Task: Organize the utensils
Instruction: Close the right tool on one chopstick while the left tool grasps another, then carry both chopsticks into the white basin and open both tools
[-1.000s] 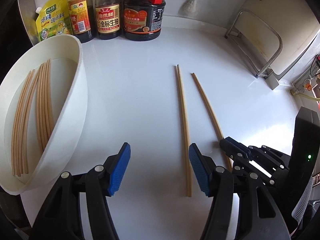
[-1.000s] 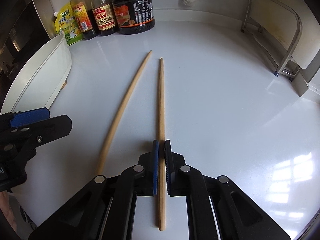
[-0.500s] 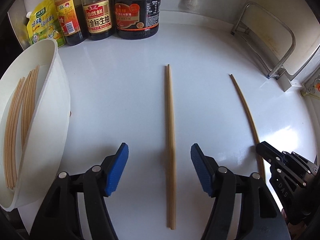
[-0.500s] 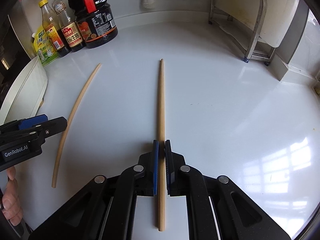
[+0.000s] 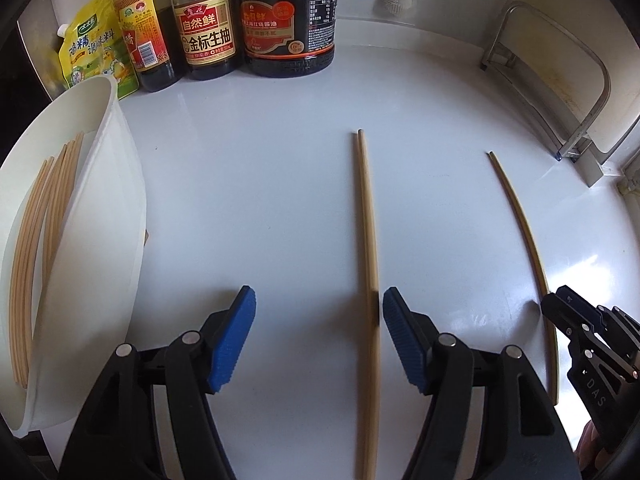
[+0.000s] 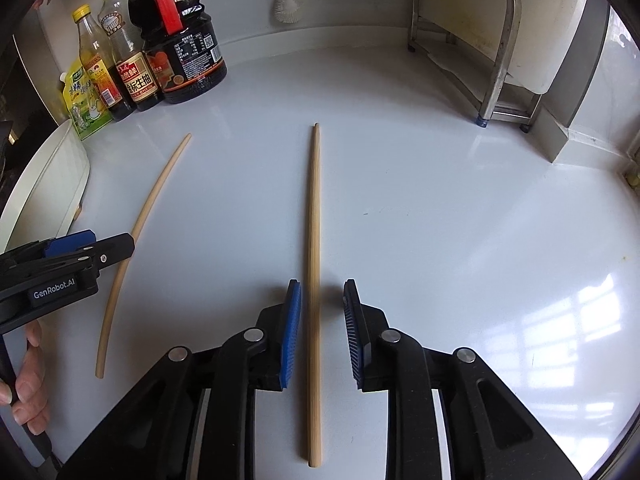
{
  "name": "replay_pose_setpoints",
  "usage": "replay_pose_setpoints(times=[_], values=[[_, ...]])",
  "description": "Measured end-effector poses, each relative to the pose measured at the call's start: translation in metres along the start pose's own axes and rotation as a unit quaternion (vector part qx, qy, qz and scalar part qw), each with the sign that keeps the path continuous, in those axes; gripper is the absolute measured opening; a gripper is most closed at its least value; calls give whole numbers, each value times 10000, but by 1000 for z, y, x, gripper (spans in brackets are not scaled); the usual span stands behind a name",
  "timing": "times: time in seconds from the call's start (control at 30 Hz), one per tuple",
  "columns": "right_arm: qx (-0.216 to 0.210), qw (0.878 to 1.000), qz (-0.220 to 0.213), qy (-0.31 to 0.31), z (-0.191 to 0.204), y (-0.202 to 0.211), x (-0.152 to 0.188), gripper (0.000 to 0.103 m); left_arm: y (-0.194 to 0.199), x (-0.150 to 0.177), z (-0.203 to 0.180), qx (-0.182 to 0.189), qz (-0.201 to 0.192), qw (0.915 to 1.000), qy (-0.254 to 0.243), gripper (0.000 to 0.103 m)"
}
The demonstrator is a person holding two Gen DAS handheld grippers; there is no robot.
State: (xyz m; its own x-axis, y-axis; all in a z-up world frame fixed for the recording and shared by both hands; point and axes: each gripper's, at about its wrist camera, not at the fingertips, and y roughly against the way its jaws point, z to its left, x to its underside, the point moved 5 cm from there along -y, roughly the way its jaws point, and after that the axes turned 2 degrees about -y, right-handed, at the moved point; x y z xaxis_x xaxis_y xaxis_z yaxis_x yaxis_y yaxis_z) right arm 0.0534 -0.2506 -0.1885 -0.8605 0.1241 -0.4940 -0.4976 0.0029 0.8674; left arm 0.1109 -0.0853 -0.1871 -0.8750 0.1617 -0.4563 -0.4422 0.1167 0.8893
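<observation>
Two wooden chopsticks lie apart on the white counter. My left gripper [image 5: 318, 338] is open, its jaws astride one chopstick [image 5: 368, 248], which lies close to the right pad. My right gripper [image 6: 320, 330] is open with the other chopstick [image 6: 313, 264] lying between its pads, not gripped. That second chopstick shows in the left wrist view [image 5: 520, 224], and the first shows in the right wrist view [image 6: 140, 232]. A white tub [image 5: 116, 216] at the left holds several chopsticks [image 5: 40, 232].
Sauce bottles [image 5: 208, 20] and a yellow pouch [image 5: 88, 52] stand along the back wall. A metal rack [image 6: 492, 40] stands at the back right. The left gripper shows at the left edge of the right wrist view [image 6: 68, 264].
My right gripper carried its chopstick to the right, away from the other one, then opened and let it go onto the counter. My left gripper moved over the remaining chopstick.
</observation>
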Motion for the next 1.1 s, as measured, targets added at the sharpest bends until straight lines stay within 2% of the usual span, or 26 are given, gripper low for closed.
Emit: replay_pose_setpoints(times=[0.23, 0.37, 0.43, 0.5, 0.53, 0.57, 0.6, 0.73, 0.9, 1.1], values=[[192, 9993, -76, 327, 11, -5, -3, 21, -4, -1, -7, -100, -78, 9997, -200, 70], [157, 9990, -95, 397, 15, -7, -6, 21, -4, 0, -11, -154, -170, 9993, -290, 71], [143, 9989, -92, 435, 16, -8, -6, 21, -2, 1, -15, -98, -217, 9990, -366, 62], [115, 9988, -90, 469, 18, -8, -7, 17, 1, 2, -22, 2, -241, 9985, -500, 37], [109, 9987, -84, 499, 19, -8, -7, 15, 2, 3, -27, 53, -241, 9979, -594, 29], [111, 9985, -76, 536, 20, -8, -6, 9, 4, 5, -30, 95, -231, 9975, -654, 14], [120, 9983, -68, 565, 21, -8, -6, 7, 4, 6, -33, 133, -208, 9973, -686, 8], [23, 9987, -13, 516, 22, -9, -8, 6, 4, 8, -34, 246, -95, 9974, -674, 7], [-223, 9997, 97, 95, 16, -4, -8, 6, 6, 10, -32, 399, 103, 9963, -756, 7], [-416, 9991, 14, -111, 24, 19, -13, 6, 30, 9, -22, 492, 71, 9959, -753, 7]])
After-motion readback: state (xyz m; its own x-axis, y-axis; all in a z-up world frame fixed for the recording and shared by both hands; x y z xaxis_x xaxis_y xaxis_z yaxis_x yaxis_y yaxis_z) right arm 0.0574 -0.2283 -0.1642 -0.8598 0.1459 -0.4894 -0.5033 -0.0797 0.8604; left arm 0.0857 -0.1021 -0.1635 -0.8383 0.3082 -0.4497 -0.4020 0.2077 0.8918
